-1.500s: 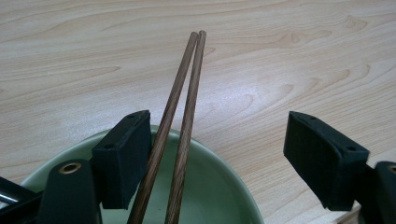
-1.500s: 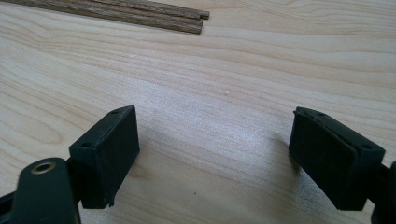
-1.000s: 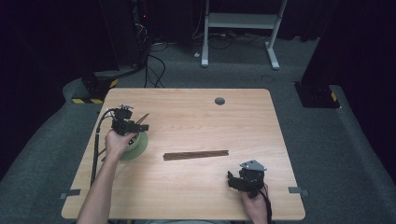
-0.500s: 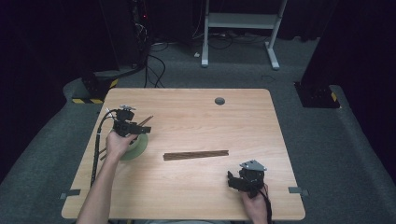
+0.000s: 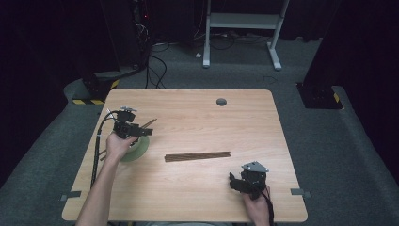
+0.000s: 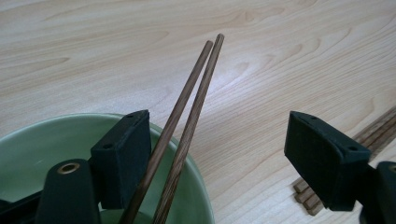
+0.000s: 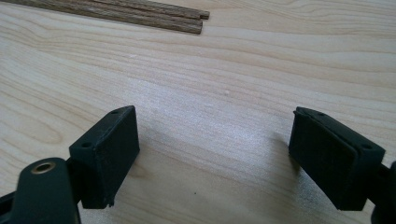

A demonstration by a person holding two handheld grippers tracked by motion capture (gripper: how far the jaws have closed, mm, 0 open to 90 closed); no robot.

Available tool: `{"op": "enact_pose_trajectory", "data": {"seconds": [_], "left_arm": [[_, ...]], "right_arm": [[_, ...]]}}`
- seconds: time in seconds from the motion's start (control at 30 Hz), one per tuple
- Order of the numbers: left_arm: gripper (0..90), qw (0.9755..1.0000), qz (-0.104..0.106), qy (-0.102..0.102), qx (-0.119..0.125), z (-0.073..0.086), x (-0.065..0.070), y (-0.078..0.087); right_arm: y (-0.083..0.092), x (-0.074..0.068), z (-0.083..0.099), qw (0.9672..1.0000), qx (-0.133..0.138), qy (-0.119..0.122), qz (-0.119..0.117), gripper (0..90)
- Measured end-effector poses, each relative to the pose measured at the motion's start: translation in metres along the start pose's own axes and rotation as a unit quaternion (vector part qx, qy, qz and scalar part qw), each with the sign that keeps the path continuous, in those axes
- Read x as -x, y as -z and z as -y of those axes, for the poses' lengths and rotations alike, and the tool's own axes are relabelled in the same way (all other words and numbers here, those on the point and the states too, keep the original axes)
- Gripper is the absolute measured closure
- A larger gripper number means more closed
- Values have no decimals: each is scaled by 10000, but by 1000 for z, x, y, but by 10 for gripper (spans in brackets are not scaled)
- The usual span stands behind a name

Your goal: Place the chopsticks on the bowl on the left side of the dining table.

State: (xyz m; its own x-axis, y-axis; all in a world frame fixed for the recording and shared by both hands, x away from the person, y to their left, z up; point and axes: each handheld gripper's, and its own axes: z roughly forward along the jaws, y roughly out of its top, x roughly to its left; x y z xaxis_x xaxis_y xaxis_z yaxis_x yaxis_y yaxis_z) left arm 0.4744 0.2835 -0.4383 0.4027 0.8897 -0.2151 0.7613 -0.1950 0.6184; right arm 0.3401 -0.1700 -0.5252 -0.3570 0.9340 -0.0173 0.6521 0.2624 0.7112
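Done: I had two chopsticks (image 6: 187,121) leaning in the green bowl (image 5: 136,148).
Left: bundle of sticks (image 5: 197,156) lay right of bowl.
Left gripper (image 6: 219,140): wide, above bowl, gripping nothing.
Right gripper (image 7: 215,154): wide, empty, well right of bowl.

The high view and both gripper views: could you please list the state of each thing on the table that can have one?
Left gripper: jaws open wide above the bowl, gripping nothing.
Right gripper: jaws open, nothing between them.
Green bowl: upright, two chopsticks in it.
Two chopsticks: leaning on the bowl's rim, beside one jaw, tips sticking out.
Bundle of chopsticks: lying flat on the table, untouched.
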Motion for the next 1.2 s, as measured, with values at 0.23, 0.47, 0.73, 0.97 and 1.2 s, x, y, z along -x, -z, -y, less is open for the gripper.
{"op": "enact_pose_trajectory", "data": {"seconds": [0.23, 0.47, 0.73, 0.97, 1.2], "left_arm": [[220, 9995, 116, -25, 301, 1, 4, 20], [214, 9983, 179, 2, 546, 7, 9, 33], [220, 9983, -93, -22, 581, 19, 14, 42], [224, 9973, -57, -62, 727, 30, 20, 52], [226, 9970, 0, 4, 771, 48, 23, 60]], "right_arm": [[0, 0, 0, 10000, -1, 0, -1, 158], [0, 0, 0, 10000, 0, 1, 0, 158], [0, 0, 0, 10000, 0, -1, 0, 158], [0, 0, 0, 10000, 0, -2, -1, 158], [0, 0, 0, 10000, 0, -1, -1, 158]]}}
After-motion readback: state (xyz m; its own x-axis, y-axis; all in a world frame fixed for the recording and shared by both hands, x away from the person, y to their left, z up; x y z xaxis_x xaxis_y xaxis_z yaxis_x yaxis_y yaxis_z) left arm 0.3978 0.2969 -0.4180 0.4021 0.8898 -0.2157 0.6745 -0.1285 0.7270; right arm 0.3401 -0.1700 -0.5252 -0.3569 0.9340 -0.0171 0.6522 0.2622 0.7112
